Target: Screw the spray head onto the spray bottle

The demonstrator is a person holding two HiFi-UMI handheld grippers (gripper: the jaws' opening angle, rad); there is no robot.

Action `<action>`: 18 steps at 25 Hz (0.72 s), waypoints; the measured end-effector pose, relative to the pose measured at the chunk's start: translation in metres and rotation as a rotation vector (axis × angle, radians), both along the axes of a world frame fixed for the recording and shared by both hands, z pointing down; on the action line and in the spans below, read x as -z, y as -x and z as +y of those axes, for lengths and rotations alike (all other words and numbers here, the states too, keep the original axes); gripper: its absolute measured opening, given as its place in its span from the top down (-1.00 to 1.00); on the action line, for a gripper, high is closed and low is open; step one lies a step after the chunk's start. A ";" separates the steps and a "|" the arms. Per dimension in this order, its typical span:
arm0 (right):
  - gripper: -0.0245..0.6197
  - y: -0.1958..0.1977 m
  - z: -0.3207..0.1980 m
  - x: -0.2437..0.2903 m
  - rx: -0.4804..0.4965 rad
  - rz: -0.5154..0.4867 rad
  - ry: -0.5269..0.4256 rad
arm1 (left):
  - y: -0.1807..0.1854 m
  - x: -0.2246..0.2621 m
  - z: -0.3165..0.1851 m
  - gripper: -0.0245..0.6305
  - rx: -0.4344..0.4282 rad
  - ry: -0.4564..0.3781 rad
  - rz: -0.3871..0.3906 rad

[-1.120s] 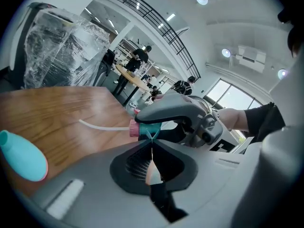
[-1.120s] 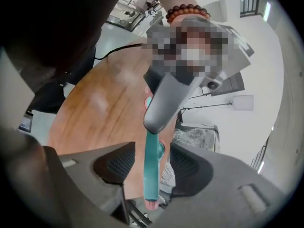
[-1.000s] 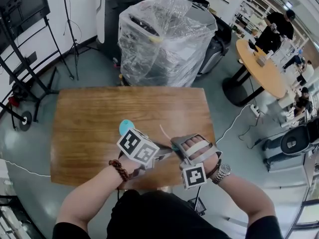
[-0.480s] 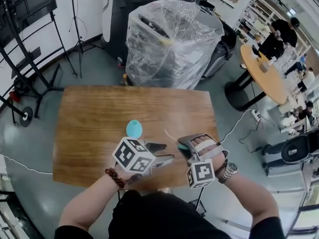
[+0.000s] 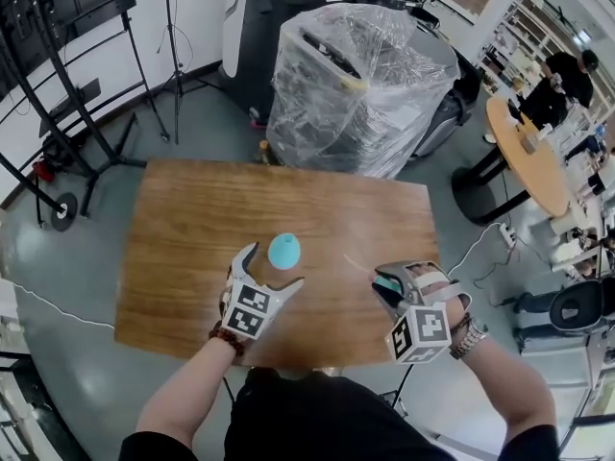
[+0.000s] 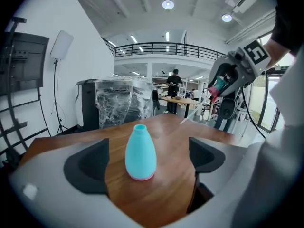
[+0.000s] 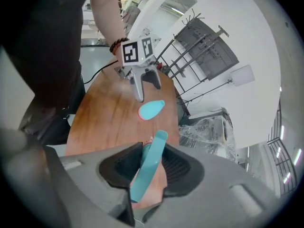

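While left gripper [image 5: 276,265], jaws just opened, flanks smooth teardrop bottle [image 6: 140,151], right gripper [image 7: 152,167], just tightened, clamps teal spray head [image 7: 155,151]

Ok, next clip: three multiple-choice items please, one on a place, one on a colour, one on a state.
1. Where is the turquoise plastic bottle? A: on the brown wooden table; B: on a shelf; C: on the floor.
2. What colour is the plastic spray head? A: red; B: black; C: turquoise.
3. How is the bottle? A: lying down; B: upright, neck open; C: upright, head fitted.
1 A: it stands untouched between the jaws of the left gripper, which have just been opening.
2 C: the right gripper, whose jaws have just been closing, clamps it.
3 B: the left gripper view shows its bare mouth.
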State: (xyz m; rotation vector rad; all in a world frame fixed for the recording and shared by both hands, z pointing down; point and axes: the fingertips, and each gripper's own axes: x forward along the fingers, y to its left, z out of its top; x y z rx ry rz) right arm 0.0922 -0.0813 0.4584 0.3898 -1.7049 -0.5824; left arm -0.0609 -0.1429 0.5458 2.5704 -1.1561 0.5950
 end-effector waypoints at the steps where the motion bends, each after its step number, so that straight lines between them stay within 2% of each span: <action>1: 0.57 0.001 -0.001 0.002 -0.004 -0.006 0.004 | 0.000 -0.009 -0.005 -0.76 0.013 0.005 -0.009; 4: 0.57 0.006 -0.003 0.010 -0.010 -0.017 0.013 | -0.005 -0.032 -0.017 -0.78 0.021 0.019 -0.035; 14: 0.57 0.040 -0.014 0.032 0.019 -0.042 0.037 | -0.029 -0.080 -0.050 -0.73 -0.031 0.055 -0.093; 16: 0.57 0.047 -0.012 0.040 0.016 -0.060 0.059 | -0.030 -0.089 -0.051 -0.65 -0.046 0.063 -0.110; 18: 0.57 0.054 -0.011 0.049 0.014 -0.085 0.083 | -0.030 -0.095 -0.051 -0.42 -0.058 0.068 -0.128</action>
